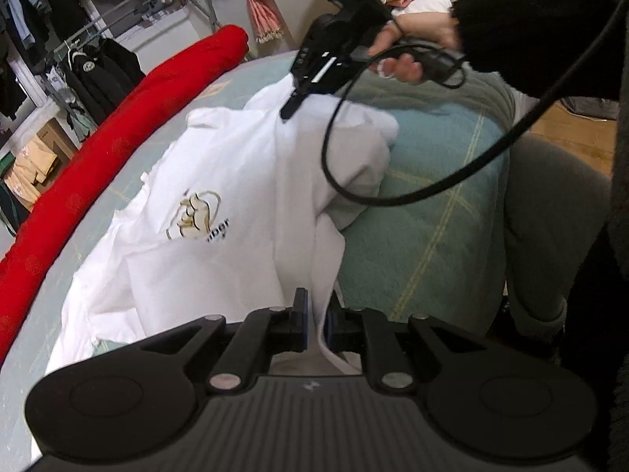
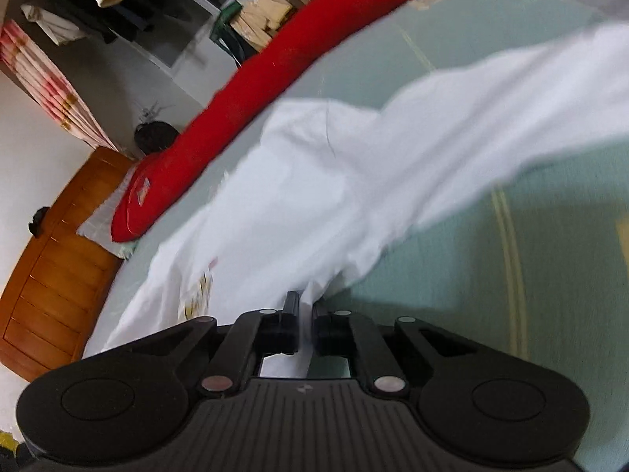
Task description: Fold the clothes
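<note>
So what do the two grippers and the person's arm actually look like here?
Both are matte black: the left gripper and right gripper have ribbed bodies, round side discs, silver pivot pins and flat parallel fingers. A black cable loops from the right one. The hand holding it emerges from a fuzzy black sleeve.

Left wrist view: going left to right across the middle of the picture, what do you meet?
Red bolster → white T-shirt, pinched by the left hand-held gripper and the right hand-held gripper → green bedspread → the person's grey trouser leg.
</note>
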Tool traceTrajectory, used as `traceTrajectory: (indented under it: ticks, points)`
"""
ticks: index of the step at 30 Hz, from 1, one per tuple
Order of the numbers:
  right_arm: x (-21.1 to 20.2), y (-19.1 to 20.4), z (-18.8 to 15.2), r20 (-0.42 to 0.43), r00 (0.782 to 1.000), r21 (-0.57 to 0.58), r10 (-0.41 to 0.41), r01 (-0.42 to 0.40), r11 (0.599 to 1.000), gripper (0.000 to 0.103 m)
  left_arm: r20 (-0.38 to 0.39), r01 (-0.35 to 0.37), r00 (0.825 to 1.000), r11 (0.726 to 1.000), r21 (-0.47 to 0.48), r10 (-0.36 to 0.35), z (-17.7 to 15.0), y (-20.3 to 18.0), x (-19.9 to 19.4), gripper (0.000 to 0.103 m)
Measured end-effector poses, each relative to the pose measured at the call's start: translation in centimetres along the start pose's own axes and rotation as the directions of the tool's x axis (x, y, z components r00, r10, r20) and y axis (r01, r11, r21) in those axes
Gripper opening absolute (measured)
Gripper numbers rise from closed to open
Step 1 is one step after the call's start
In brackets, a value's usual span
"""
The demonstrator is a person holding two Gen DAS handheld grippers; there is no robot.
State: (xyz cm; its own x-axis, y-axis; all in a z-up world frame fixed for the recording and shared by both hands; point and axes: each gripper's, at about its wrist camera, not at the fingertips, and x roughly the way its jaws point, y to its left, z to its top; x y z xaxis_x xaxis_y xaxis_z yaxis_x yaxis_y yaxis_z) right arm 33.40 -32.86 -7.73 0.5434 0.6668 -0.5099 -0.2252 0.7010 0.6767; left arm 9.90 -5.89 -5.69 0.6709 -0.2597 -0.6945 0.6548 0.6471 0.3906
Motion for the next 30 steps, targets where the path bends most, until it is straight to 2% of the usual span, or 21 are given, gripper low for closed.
traceTrajectory:
  ticks: [4,7,10,13,15,19,21,23,27,30]
  points:
    - [0.8,1.0,3.1,0.043,0.999,-0.048,-0.014,0.016,0.999,0.007,0.027,-0.038,0.999,0.999,-0.003,0.038,1.0,0.9,0.6,0.012]
    - [1.5,1.3,4.6,0.055,0.998,-0.061,-0.03,0.033,0.998,0.007,0.01,-0.06,0.998,0.998,-0.021,0.06,1.3,1.7,2.2,0.012]
    - [-0.2,1.6,3.3,0.049,0.999,-0.063,0.001,0.002,0.998,0.014,-0.024,-0.076,0.997,0.996,-0.048,0.075,1.0,2.3,3.7,0.012]
    - [-2.0,1.8,2.0,0.043,0.999,-0.065,0.032,-0.029,0.997,0.028,-0.024,-0.074,0.997,0.995,-0.073,0.072,0.4,2.3,3.8,0.012]
    - [-3.2,2.0,1.1,0.039,0.998,-0.066,0.052,-0.049,0.997,0.044,-0.017,-0.075,0.997,0.994,-0.082,0.074,0.3,2.3,3.6,0.012]
    - [-5.5,2.3,-0.6,0.031,0.995,-0.068,0.093,-0.09,0.994,0.056,-0.007,-0.083,0.997,0.991,-0.108,0.083,0.2,2.8,3.5,0.012]
    - [-6.7,2.5,-1.5,0.027,0.993,-0.069,0.113,-0.111,0.991,0.066,-0.009,-0.083,0.997,0.989,-0.124,0.083,0.2,3.1,3.7,0.012]
    - [-7.3,2.9,-3.1,-0.012,0.991,-0.091,0.133,-0.133,0.987,0.073,-0.016,-0.082,0.997,0.986,-0.143,0.081,0.1,3.3,3.9,0.012]
    - [-7.0,3.7,-6.3,-0.075,0.986,-0.152,0.147,-0.157,0.976,0.081,-0.02,-0.069,0.998,0.98,-0.184,0.066,-0.1,3.7,4.2,0.012]
    - [-5.1,3.9,-7.7,-0.09,0.983,-0.186,0.159,-0.173,0.967,0.081,-0.021,-0.062,0.998,0.976,-0.209,0.059,-0.3,4.0,4.3,0.012]
